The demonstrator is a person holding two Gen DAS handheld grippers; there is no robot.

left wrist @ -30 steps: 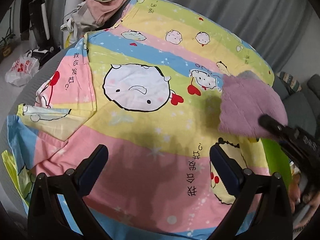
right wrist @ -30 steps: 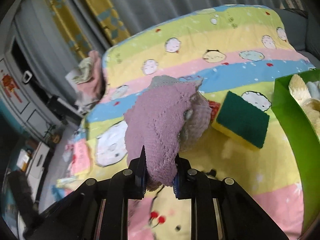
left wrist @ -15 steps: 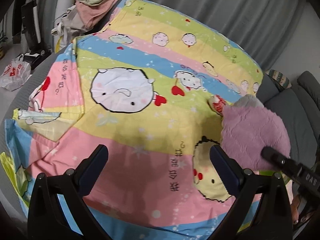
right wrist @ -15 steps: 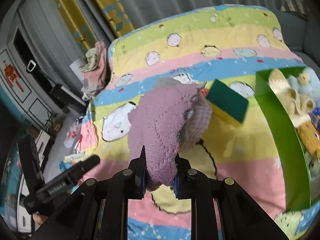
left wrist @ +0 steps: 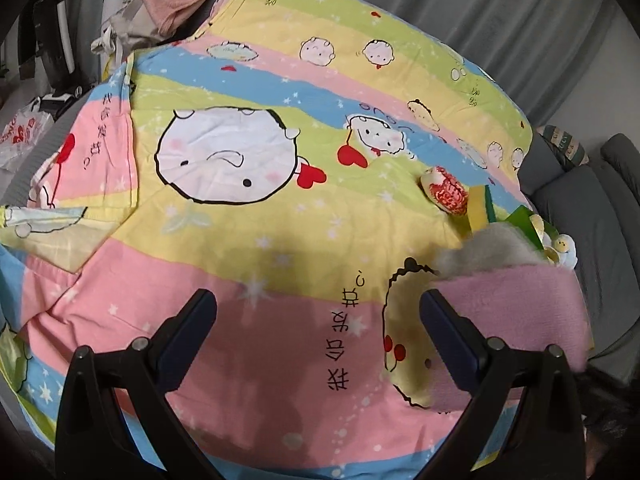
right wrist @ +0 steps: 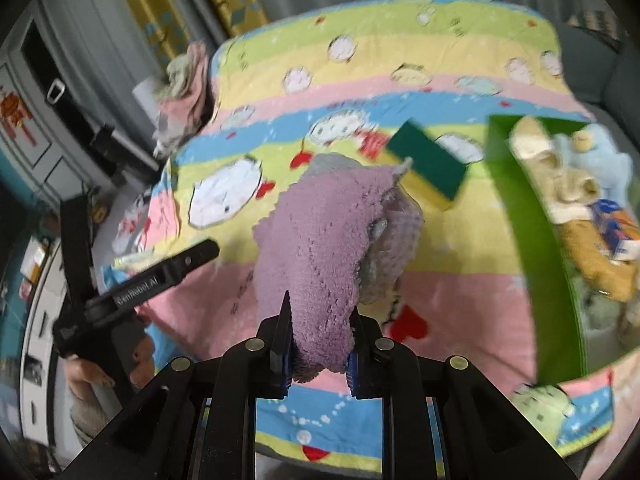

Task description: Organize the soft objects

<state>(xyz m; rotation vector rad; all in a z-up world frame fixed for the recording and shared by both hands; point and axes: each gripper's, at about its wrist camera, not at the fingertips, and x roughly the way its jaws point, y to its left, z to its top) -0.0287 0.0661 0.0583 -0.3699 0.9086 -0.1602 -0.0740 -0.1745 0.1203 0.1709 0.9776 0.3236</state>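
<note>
The right gripper [right wrist: 318, 350] is clamped on a purple cloth [right wrist: 324, 248], which is held above the striped cartoon sheet [right wrist: 460, 292]. A green-and-yellow sponge [right wrist: 430, 164] is seen on the sheet just beyond the cloth. A green box [right wrist: 520, 216] is placed at the right, with 1 blue and several tan plush toys [right wrist: 568, 184] inside. The left gripper [left wrist: 316, 320] is held wide apart over the sheet, with nothing between its jaws. A small red-and-white pouch [left wrist: 444, 194] is located beside the sponge.
</note>
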